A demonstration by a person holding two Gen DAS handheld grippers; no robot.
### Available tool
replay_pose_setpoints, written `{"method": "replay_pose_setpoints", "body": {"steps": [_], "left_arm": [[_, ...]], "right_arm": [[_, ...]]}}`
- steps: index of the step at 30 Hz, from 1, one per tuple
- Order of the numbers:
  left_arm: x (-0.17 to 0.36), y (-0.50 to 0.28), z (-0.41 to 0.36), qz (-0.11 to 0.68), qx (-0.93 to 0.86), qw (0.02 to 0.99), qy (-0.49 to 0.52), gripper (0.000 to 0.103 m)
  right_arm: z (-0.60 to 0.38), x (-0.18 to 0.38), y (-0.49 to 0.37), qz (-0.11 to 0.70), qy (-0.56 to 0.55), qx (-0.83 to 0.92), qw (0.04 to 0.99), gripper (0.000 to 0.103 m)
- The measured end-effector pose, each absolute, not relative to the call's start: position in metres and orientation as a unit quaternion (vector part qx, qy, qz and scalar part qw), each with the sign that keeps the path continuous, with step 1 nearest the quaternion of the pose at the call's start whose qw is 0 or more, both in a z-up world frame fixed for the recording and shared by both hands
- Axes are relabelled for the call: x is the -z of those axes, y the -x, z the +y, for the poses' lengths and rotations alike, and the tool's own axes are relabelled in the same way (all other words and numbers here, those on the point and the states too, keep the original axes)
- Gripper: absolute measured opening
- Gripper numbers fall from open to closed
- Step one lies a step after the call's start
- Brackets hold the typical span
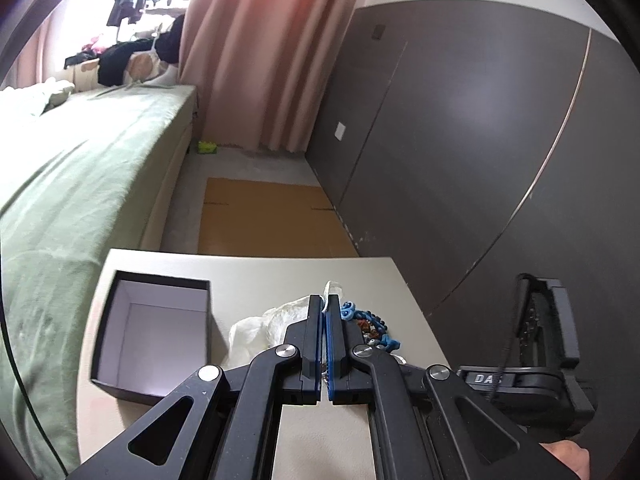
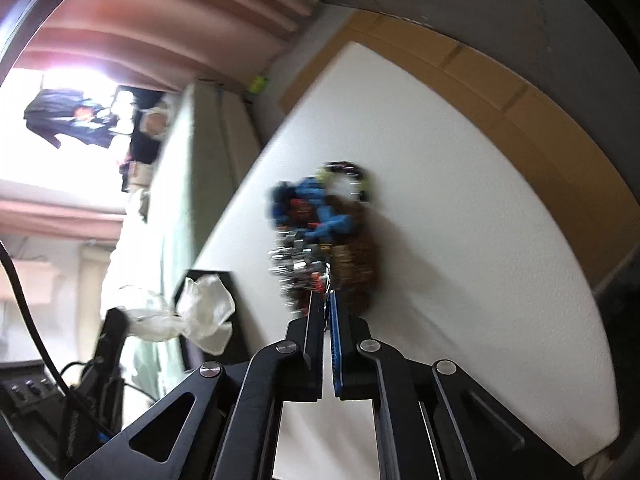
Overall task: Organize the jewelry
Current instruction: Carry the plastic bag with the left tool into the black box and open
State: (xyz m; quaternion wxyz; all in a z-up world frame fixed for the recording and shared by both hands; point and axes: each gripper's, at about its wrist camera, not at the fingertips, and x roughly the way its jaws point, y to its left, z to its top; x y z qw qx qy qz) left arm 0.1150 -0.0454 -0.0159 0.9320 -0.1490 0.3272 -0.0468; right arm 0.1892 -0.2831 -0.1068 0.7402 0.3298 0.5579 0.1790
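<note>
While white table [image 1: 248, 276] stands beside green bed [image 1: 80, 168], left fingers [image 1: 326, 308] pinch plastic bag [image 1: 256, 328]; right fingers [image 2: 326, 300] closed at blurred jewelry pile [image 2: 320, 224].

You've got a green-covered bed [image 1: 80, 168] left of the table [image 1: 256, 272], pink curtain [image 1: 264, 48] behind, flat cardboard [image 1: 272, 220] on the floor, grey wall panels [image 1: 460, 120], dark clothes [image 1: 120, 54] piled by the window.

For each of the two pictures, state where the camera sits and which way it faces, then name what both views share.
Left wrist: on the left claw, shut on a plastic bag, facing the open box and bed; a bit of hand shows at lower right.
Right wrist: on the right claw, jaws closed at the blurred jewelry pile; no body shows.
Shared: table, bag, jewelry, box, pink curtain.
</note>
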Motion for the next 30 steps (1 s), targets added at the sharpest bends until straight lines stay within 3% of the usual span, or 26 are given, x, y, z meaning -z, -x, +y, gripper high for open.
{"method": "replay_pose_setpoints", "body": {"steps": [17, 30], "left_arm": [[-0.018, -0.063, -0.003, 0.276, 0.02, 0.944, 0.178, 0.0], [-0.019, -0.064, 0.063, 0.267, -0.007, 0.939, 0.218, 0.0]], "right_arm": [[-0.283, 0.046, -0.164, 0.456, -0.346, -0.24, 0.784, 0.004], [-0.194, 0.04, -0.158, 0.445, -0.292, -0.34, 0.775, 0.004]]}}
